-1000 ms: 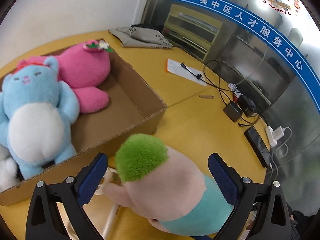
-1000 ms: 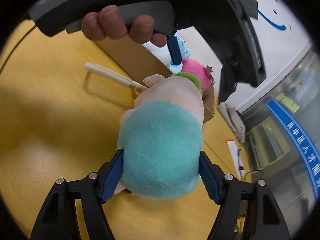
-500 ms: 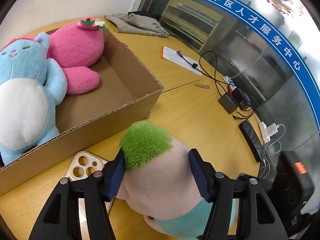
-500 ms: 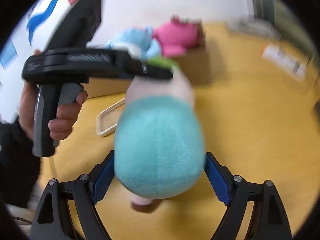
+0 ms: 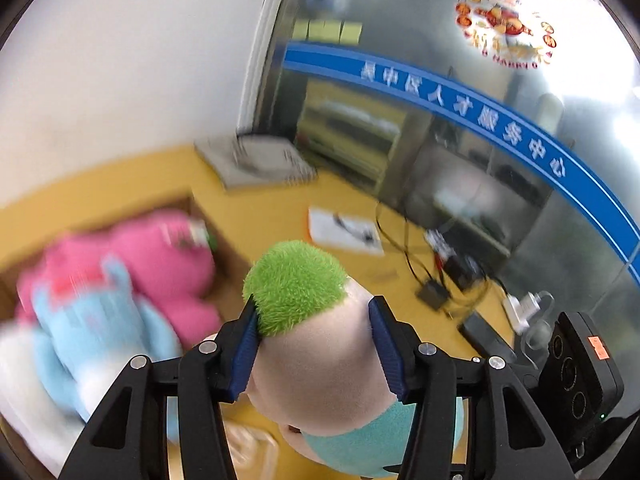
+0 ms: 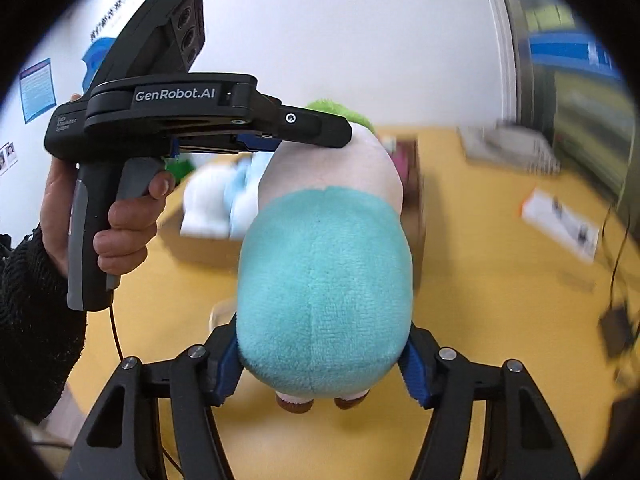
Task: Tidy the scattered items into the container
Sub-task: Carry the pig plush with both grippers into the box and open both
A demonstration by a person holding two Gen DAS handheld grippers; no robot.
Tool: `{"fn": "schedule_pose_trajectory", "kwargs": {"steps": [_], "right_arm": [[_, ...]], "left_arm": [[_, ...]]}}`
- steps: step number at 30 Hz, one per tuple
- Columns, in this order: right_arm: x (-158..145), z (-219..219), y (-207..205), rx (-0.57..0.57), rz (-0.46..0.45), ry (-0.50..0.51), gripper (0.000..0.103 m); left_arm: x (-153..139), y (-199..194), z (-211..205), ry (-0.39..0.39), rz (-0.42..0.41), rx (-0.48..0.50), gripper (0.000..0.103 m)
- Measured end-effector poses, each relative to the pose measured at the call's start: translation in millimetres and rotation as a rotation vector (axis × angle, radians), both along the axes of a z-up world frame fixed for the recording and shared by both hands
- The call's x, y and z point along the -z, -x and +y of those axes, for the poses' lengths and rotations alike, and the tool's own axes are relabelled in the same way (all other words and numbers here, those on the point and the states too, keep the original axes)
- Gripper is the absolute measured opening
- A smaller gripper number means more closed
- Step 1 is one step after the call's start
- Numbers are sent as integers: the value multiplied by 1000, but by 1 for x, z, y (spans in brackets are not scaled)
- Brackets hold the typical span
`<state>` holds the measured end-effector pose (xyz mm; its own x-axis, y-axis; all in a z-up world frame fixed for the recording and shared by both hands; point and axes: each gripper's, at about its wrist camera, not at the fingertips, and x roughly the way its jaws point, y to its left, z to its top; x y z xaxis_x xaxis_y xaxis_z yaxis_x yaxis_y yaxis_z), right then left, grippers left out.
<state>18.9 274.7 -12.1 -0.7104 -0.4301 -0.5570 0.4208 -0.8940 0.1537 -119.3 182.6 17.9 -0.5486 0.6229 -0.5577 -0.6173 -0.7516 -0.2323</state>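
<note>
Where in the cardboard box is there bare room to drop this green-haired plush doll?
The cardboard box looks freest at its right end, between the pink plush and the near right wall. The left end is crowded: the blue plush lies against the pink one there. Both the left gripper and right gripper are closing on the green-haired plush doll.

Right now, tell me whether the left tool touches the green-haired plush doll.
Touching: the left wrist view shows the left tool with both blue pads pressed against the doll's head.
</note>
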Motion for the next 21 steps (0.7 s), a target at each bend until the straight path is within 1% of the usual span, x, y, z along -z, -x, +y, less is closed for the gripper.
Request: {"fn": "schedule_pose_trajectory", "kwargs": {"steps": [2, 4, 6, 8, 10, 12, 13, 14, 15, 16, 19, 21], "right_arm": [[-14, -6, 34, 10, 56, 9, 64], [-20, -15, 75, 32, 99, 4, 64], [-16, -22, 98, 51, 129, -11, 64], [1, -29, 127, 76, 135, -31, 65], [26, -34, 149, 97, 90, -58, 65], [50, -36, 164, 106, 12, -64, 65], [60, -37, 165, 106, -28, -60, 65], [70, -38, 162, 107, -68, -64, 66], [75, -39, 158, 105, -73, -84, 67], [73, -42, 154, 93, -78, -106, 70], [68, -41, 149, 66, -149, -126, 71], [61, -34, 145, 73, -161, -125, 75]], "left_arm": [[-13, 28, -5, 1, 34, -12, 57], [-16, 60, -11, 5, 32, -35, 57], [-10, 88, -11, 24, 33, -43, 57], [10, 116, -8, 52, -6, -48, 57], [39, 138, -3, 96, -64, -46, 57], [68, 147, 1, 128, -111, -34, 57], [82, 149, 2, 134, -134, -20, 57], [91, 149, 2, 130, -143, -15, 57], [97, 148, 0, 122, -150, -14, 57], [105, 149, 0, 117, -170, -9, 57], [125, 150, 0, 113, -210, 8, 57], [126, 149, 2, 125, -210, 4, 58]]}}
